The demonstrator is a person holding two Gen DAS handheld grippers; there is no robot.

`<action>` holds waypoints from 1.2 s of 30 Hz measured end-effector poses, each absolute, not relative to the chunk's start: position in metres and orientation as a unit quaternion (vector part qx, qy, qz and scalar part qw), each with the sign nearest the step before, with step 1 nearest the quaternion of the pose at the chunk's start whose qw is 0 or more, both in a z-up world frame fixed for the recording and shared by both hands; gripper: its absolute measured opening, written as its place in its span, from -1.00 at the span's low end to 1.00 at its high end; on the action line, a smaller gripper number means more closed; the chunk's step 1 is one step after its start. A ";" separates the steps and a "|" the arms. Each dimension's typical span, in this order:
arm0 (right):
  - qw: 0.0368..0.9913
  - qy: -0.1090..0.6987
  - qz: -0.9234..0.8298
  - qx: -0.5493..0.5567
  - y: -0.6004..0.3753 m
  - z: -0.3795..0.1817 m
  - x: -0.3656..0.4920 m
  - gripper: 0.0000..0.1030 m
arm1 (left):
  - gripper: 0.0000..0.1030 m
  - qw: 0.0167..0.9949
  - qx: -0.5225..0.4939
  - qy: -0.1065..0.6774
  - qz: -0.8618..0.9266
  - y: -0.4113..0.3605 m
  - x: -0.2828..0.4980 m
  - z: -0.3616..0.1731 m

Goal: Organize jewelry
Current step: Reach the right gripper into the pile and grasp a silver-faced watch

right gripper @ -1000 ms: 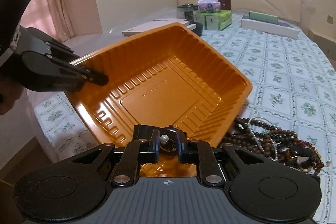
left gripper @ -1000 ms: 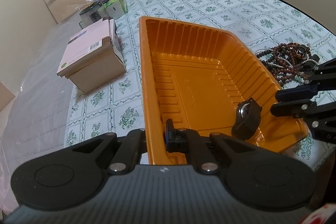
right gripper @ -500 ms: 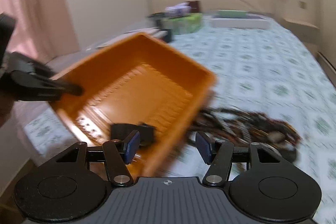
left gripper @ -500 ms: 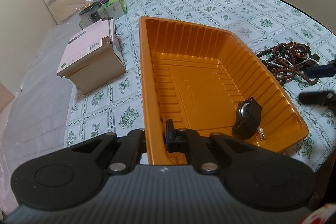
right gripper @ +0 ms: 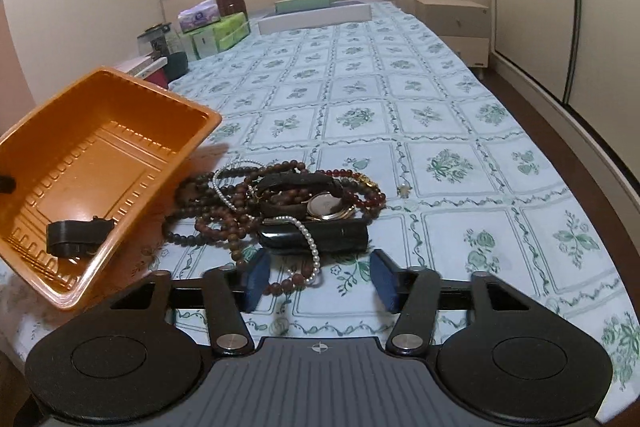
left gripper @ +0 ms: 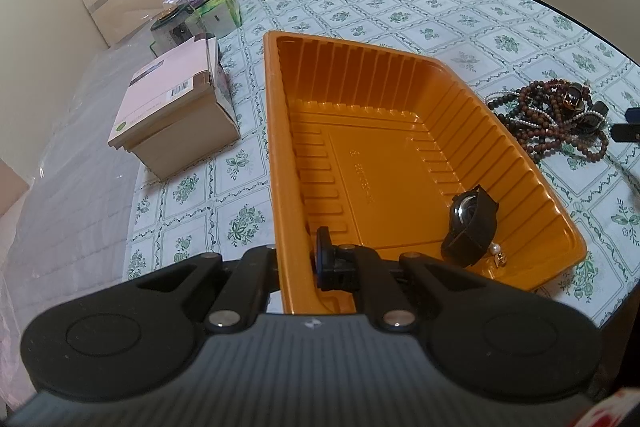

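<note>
My left gripper (left gripper: 298,261) is shut on the near rim of an orange plastic tray (left gripper: 276,155) and holds it tilted. A black watch (left gripper: 470,227) and a small pearl earring (left gripper: 497,251) lie in the tray's low corner. The tray (right gripper: 52,115) and watch (right gripper: 76,237) also show in the right wrist view. My right gripper (right gripper: 320,281) is open and empty, just in front of a tangled pile of bead necklaces, pearl strands and watches (right gripper: 280,203) on the floral cloth. The pile also shows in the left wrist view (left gripper: 552,115).
A cardboard box (left gripper: 172,107) stands left of the tray. Tissue packs (right gripper: 212,27), a jar (right gripper: 154,37) and long flat boxes (right gripper: 316,13) sit at the far end. A small charm (right gripper: 404,190) lies right of the pile. A cabinet (right gripper: 456,15) stands beyond the right edge.
My right gripper opened and dropped the pearl earring into the tray, then swung right from the tray to the jewelry pile. The left gripper and tray stayed put.
</note>
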State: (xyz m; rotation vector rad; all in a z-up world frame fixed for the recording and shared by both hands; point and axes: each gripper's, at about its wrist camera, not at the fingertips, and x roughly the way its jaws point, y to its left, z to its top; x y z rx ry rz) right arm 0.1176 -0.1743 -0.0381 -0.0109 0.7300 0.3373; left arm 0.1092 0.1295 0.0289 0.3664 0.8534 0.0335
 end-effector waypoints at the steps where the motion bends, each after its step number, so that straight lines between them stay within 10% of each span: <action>1: 0.919 0.357 0.169 -0.011 -0.173 -0.039 0.120 -0.24 | -0.91 0.894 0.177 0.412 0.016 0.129 0.109 0.029; 20: 0.920 0.351 0.172 -0.030 -0.165 -0.037 0.134 -0.48 | -0.91 0.893 0.178 0.413 0.015 0.130 0.109 0.029; 25: 0.923 0.349 0.162 -0.022 -0.170 -0.036 0.138 -0.14 | -0.91 0.893 0.178 0.413 0.014 0.130 0.109 0.029; 34: 0.927 0.338 0.162 -0.012 -0.175 -0.028 0.148 -0.13 | -0.91 0.893 0.179 0.413 0.013 0.131 0.110 0.028; 36: 0.925 0.337 0.175 -0.018 -0.169 -0.027 0.152 0.22 | -0.91 0.893 0.179 0.413 0.013 0.131 0.110 0.028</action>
